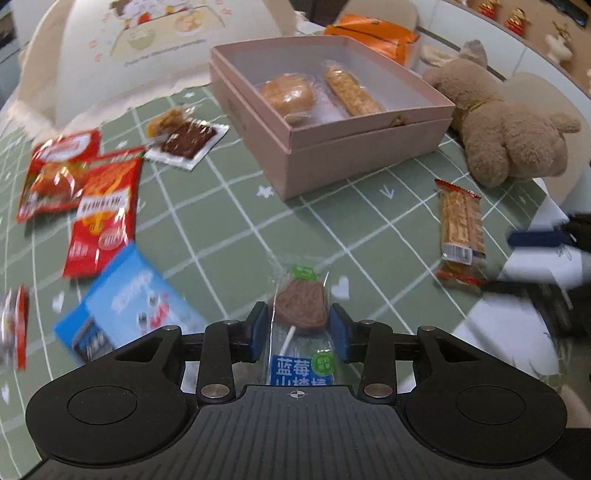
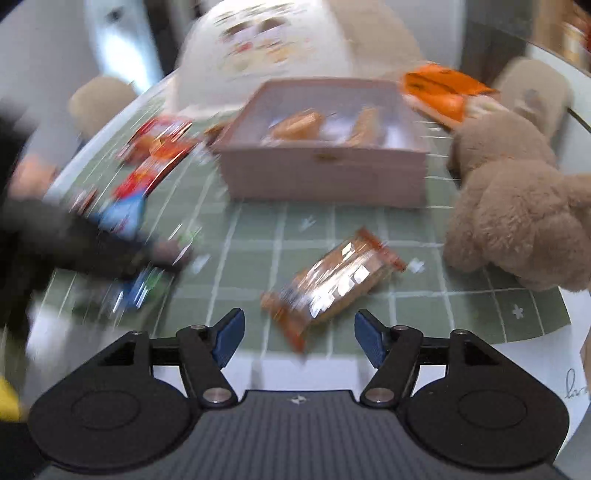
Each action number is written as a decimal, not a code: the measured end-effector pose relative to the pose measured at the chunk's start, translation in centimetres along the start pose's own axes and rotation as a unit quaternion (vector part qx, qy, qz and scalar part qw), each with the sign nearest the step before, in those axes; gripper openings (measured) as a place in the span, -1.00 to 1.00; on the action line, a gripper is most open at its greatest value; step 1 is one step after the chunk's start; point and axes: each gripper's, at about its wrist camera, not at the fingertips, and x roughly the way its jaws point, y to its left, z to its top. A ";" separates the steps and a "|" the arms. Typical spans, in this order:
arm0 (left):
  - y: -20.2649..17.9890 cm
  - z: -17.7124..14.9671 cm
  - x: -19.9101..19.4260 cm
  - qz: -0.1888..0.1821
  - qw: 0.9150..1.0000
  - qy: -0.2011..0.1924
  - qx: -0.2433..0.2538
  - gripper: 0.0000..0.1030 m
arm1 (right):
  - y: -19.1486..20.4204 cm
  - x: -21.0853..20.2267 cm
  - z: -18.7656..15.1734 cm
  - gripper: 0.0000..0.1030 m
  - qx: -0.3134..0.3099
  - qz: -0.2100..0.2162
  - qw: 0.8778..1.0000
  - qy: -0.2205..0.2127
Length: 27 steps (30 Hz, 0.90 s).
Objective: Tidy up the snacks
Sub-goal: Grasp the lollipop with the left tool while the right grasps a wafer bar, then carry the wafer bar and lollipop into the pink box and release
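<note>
A pink open box [image 1: 332,147] stands on the green checked cloth and holds a round bun [image 1: 288,96] and a long bar [image 1: 351,90]. My left gripper [image 1: 300,330] has its blue pads on both sides of a wrapped lollipop [image 1: 301,310] with a blue label; whether they press it is unclear. My right gripper [image 2: 299,334] is open, just in front of an orange-wrapped bar [image 2: 332,284] lying on the cloth. That orange-wrapped bar also shows in the left wrist view [image 1: 460,232]. The pink open box appears in the right wrist view [image 2: 325,173].
Red snack packets [image 1: 92,199], a blue packet [image 1: 125,306] and a brown clear-wrapped snack [image 1: 184,136] lie left of the box. A plush bear [image 1: 509,125] lies to its right, an orange pack [image 1: 373,31] behind it. The cloth's edge [image 2: 535,332] is near right.
</note>
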 end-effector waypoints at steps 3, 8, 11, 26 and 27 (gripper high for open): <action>0.1 -2.0 -1.4 -0.004 0.999 -0.001 -0.050 -0.21 | -1.6 2.3 1.4 0.37 0.082 -0.048 0.996 0.001; 0.2 -5.7 -3.5 0.008 0.994 -0.003 -0.111 -0.21 | -1.7 4.8 2.5 0.44 0.098 -0.028 0.995 0.013; 0.7 -6.8 -4.3 0.039 0.990 -0.007 -0.133 -0.19 | 0.8 5.7 2.6 0.45 0.028 -0.032 0.999 0.012; -0.4 -4.7 -4.8 0.001 0.997 -0.028 -0.078 -0.23 | 1.3 2.0 0.9 -0.32 -0.046 0.004 0.999 0.016; -0.7 -4.3 -5.8 -0.007 0.997 -0.043 -0.067 -0.23 | 0.9 1.0 0.9 -0.32 -0.044 0.000 0.999 0.007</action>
